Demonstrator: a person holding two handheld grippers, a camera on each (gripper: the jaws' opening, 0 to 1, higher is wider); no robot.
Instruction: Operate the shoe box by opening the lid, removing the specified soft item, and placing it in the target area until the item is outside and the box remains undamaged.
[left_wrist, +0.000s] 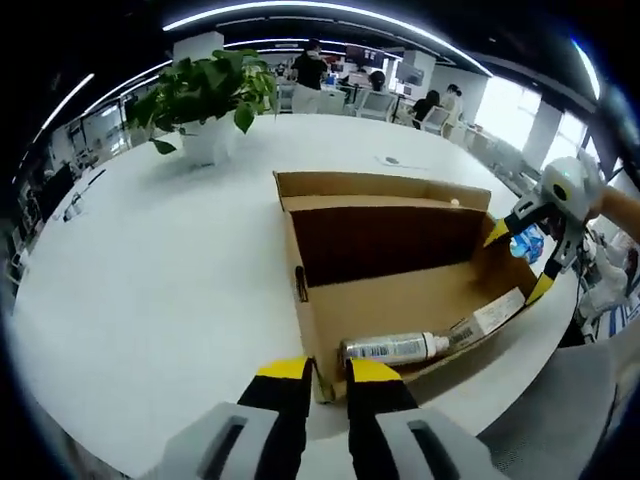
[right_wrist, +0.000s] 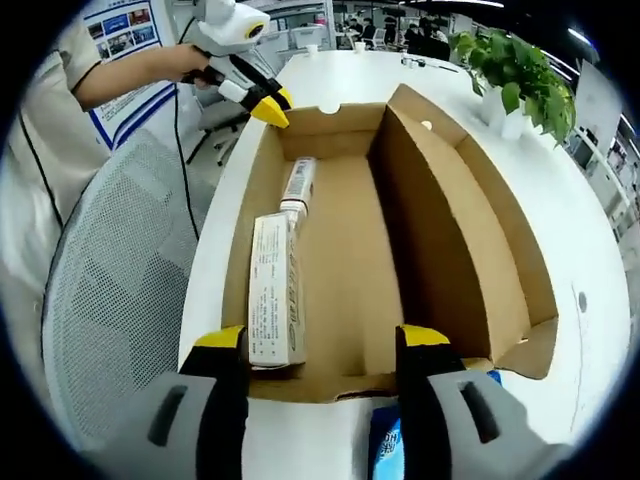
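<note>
left gripper (left_wrist: 326, 372): jaws nearly together, pinching the box (left_wrist: 400, 290) wall at the near corner. Hold it light, just enough to steady the box.
tube (left_wrist: 395, 347): lies flat on the box floor by your left jaws, against the long wall, end to end with the carton (right_wrist: 276, 292).
lid (right_wrist: 480, 230): already swung open, leaning out on the far long side. Leave it.
right gripper (right_wrist: 325, 348): jaws wide apart, empty, straddling the short end wall. Reach in along the floor, grab the tube mid-body, lift straight up, and don't drag the cardboard.
plant (left_wrist: 205, 95): well clear on the table (left_wrist: 150, 280).
</note>
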